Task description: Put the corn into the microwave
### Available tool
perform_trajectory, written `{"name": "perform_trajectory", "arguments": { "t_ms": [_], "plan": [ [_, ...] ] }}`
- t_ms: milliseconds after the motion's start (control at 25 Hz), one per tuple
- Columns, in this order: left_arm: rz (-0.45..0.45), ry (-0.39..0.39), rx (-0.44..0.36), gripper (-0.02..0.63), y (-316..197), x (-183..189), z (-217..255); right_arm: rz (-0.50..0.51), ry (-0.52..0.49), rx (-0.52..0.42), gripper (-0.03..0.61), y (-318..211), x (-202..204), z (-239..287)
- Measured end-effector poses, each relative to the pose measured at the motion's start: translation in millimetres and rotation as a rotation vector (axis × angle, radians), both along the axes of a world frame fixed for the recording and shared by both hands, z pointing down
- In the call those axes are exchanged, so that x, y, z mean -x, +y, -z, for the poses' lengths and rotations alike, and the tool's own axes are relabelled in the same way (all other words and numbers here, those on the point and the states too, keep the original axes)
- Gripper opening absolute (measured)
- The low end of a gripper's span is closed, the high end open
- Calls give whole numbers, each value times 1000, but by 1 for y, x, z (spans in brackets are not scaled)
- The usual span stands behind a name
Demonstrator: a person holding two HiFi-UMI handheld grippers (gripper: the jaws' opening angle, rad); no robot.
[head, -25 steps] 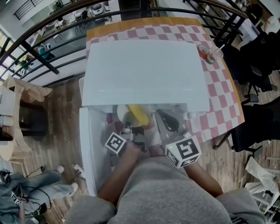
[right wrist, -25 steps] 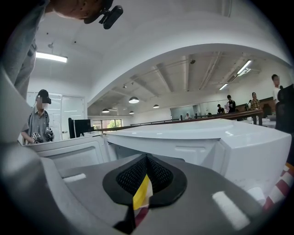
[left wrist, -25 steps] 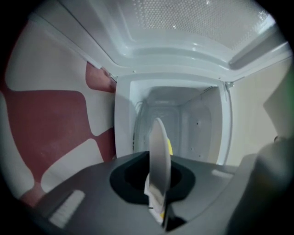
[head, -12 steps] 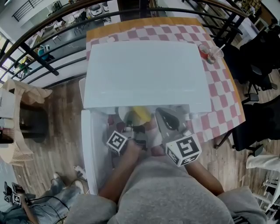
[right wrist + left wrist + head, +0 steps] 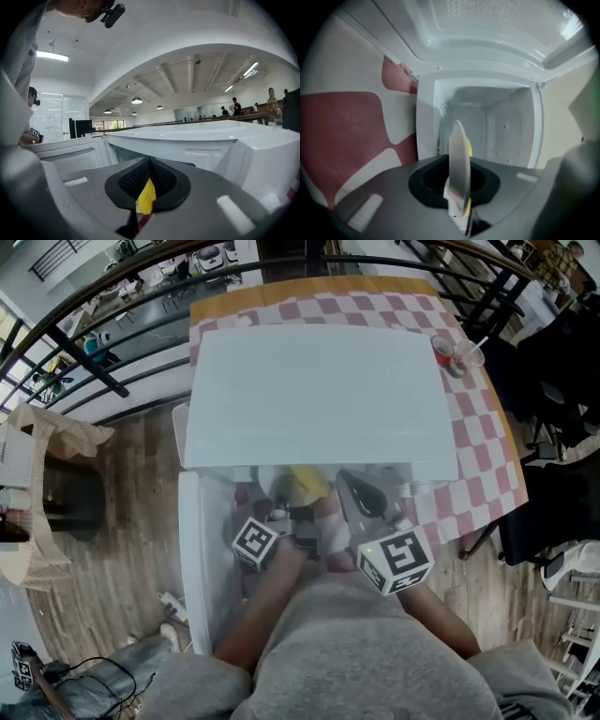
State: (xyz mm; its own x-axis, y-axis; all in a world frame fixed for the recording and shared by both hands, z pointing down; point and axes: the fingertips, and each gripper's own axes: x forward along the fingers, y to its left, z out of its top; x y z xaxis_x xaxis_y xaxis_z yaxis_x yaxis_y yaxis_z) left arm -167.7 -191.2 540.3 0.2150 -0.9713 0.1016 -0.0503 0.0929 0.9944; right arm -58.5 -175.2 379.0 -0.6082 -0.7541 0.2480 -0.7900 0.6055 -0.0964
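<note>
The white microwave (image 5: 319, 390) stands on the checkered table with its door (image 5: 202, 559) swung open to the left. My left gripper (image 5: 289, 519) is shut on the rim of a white plate (image 5: 458, 164), seen edge-on in the left gripper view. The yellow corn (image 5: 305, 484) lies on that plate at the mouth of the cavity (image 5: 497, 126), partly hidden under the microwave's top edge. My right gripper (image 5: 347, 484) hovers just right of the corn with its jaws together (image 5: 149, 183). A yellow sliver shows in their slit; I cannot tell what it is.
A cup with a red drink and a straw (image 5: 453, 354) stands at the table's far right corner. The red-and-white tablecloth (image 5: 478, 456) shows right of the microwave. Wooden floor lies to the left, with a cardboard stand (image 5: 42, 493) on it.
Slightly less of the corn and plate shows below the microwave's top edge than a second ago. Both grippers have hardly moved. A person at the lower left has walked out of view.
</note>
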Motion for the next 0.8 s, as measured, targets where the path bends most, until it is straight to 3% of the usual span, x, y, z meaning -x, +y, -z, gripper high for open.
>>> {"name": "perform_trajectory", "arguments": {
  "t_ms": [200, 360, 520, 800],
  "plan": [
    [-68, -51, -107, 152, -2, -9, 24, 1, 0, -3, -2, -1, -2, 1],
    [-203, -138, -156, 279, 7, -27, 26, 4, 1, -4, -2, 0, -3, 0],
    [-305, -283, -190, 315, 12, -40, 29, 4, 1, -5, -2, 1, -6, 0],
    [-412, -470, -215, 360, 22, -48, 26, -3, -3, -7, -2, 1, -9, -1]
  ]
}}
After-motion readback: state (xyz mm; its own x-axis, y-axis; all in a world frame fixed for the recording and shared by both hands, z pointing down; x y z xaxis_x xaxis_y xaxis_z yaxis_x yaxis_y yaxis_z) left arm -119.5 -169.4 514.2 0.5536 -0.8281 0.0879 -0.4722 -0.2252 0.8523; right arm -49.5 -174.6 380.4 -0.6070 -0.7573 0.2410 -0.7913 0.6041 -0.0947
